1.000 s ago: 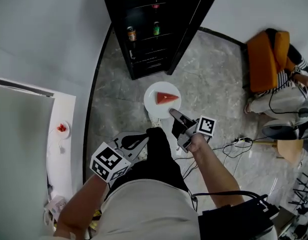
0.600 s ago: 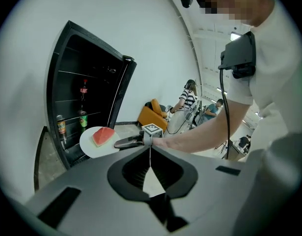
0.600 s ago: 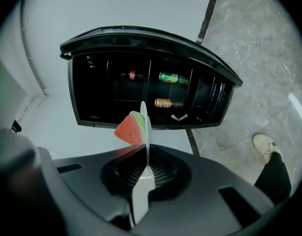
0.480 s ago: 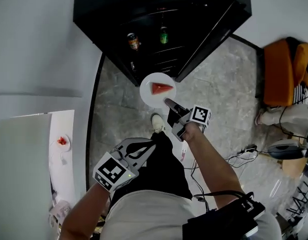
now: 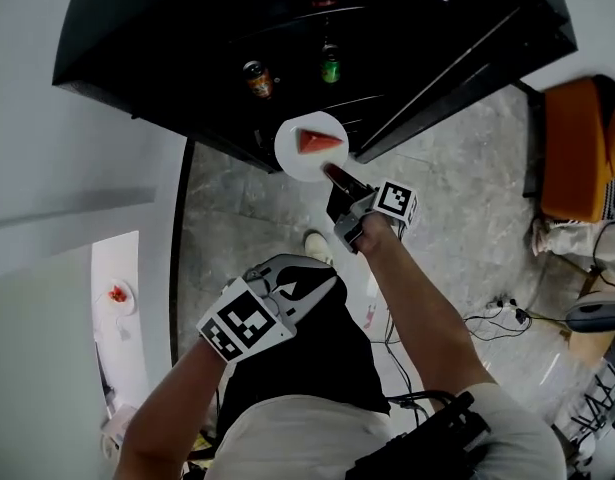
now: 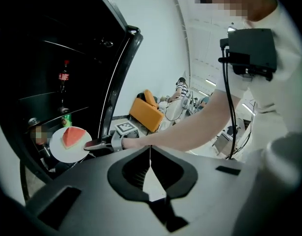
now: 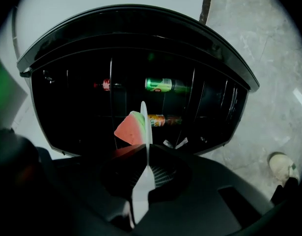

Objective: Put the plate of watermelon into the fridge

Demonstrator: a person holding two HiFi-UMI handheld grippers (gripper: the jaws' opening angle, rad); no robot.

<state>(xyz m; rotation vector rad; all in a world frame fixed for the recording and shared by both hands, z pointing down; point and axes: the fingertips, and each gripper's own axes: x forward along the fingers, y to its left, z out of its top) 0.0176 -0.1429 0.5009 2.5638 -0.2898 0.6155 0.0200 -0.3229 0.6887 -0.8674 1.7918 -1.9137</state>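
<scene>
Closest in, the left gripper point(image 5: 322, 286) hangs low by the person's dark trousers point(image 5: 317, 368). Its jaws are pressed together and there is nothing between them. A bit farther out, the right arm point(image 5: 417, 308) reaches forward. The right gripper point(image 5: 334, 176) has its jaws pinched tight on the near edge of the white plate point(image 5: 290, 153). The plate is held flat in the air, and a red slice of watermelon point(image 5: 317, 141) lies on it. The plate is right at the open front of the black fridge point(image 5: 167, 48), up above the grey floor point(image 5: 237, 218). Deeper inside the fridge there is an orange can point(image 5: 258, 78) and a green drink point(image 5: 331, 65). Off to the right, well away from the fridge, stands an orange chair point(image 5: 577, 138).
</scene>
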